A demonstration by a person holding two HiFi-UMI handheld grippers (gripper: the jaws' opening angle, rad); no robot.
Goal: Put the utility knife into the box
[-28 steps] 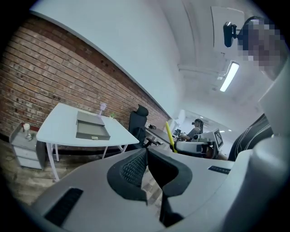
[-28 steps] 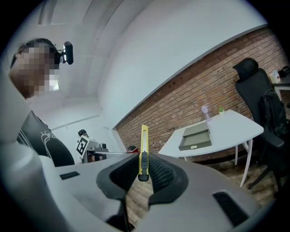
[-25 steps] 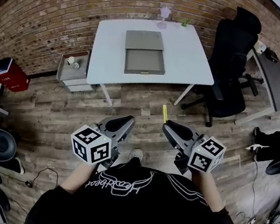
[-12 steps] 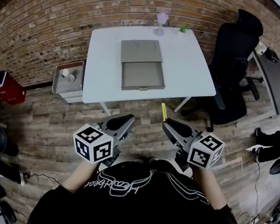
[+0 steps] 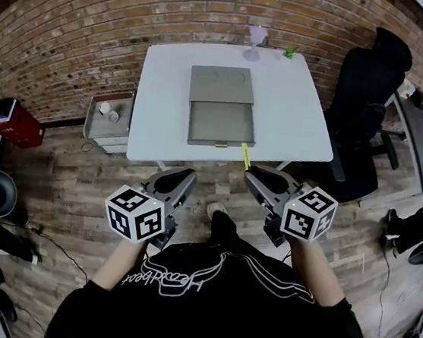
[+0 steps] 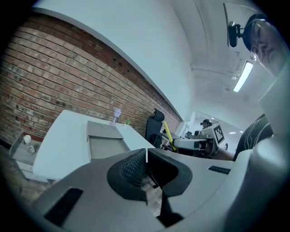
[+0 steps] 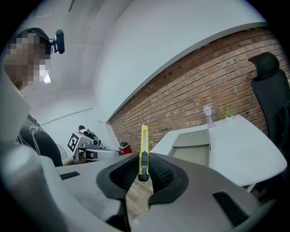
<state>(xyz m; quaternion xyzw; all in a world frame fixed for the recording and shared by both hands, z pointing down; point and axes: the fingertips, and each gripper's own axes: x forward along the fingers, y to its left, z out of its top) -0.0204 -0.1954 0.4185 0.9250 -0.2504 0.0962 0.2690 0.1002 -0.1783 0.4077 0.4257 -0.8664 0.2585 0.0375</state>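
Yellow utility knife clamped in right gripper jaws, only tip in head view, left gripper jaws together

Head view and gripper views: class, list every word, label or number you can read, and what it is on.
Nothing can be read for certain.
Shirt: cursive print, upside down, illegible.
Label on left gripper: too small.
Cubes: square patterns, no letters.

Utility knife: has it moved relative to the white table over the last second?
Yes. The utility knife, clamped in the right gripper, moved toward the white table; its tip now overlaps the near edge.
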